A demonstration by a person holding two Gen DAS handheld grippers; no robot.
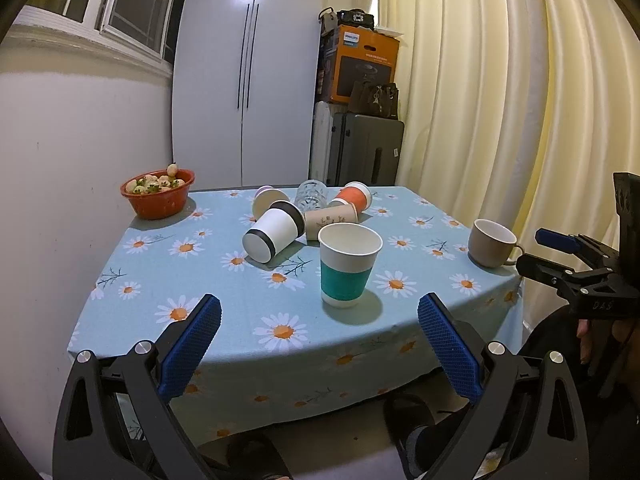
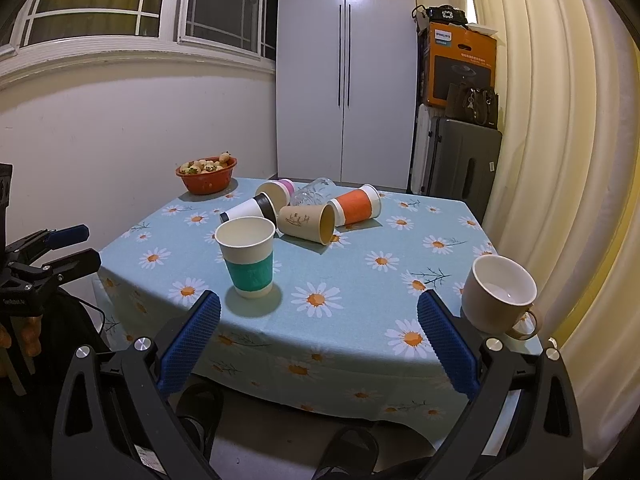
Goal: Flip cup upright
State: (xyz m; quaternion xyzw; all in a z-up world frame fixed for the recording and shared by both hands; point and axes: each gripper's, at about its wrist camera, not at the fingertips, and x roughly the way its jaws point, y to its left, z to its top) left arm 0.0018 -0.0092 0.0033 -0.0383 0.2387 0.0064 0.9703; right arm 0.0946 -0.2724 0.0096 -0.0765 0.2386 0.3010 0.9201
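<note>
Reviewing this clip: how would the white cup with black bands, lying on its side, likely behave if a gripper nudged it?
The white cup with black bands looks like thin paper, so probably light and easily crushed. Lying on its side on the tablecloth, it would likely roll in a curve, given its taper. The kraft cup close behind may block it.

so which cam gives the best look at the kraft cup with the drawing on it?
Right wrist. There the kraft cup lies on its side with the drawing and its open mouth facing the camera, unobstructed. In the left wrist view the same cup is mostly hidden behind the teal-banded cup and the black-and-white cup; only a strip shows.
</note>
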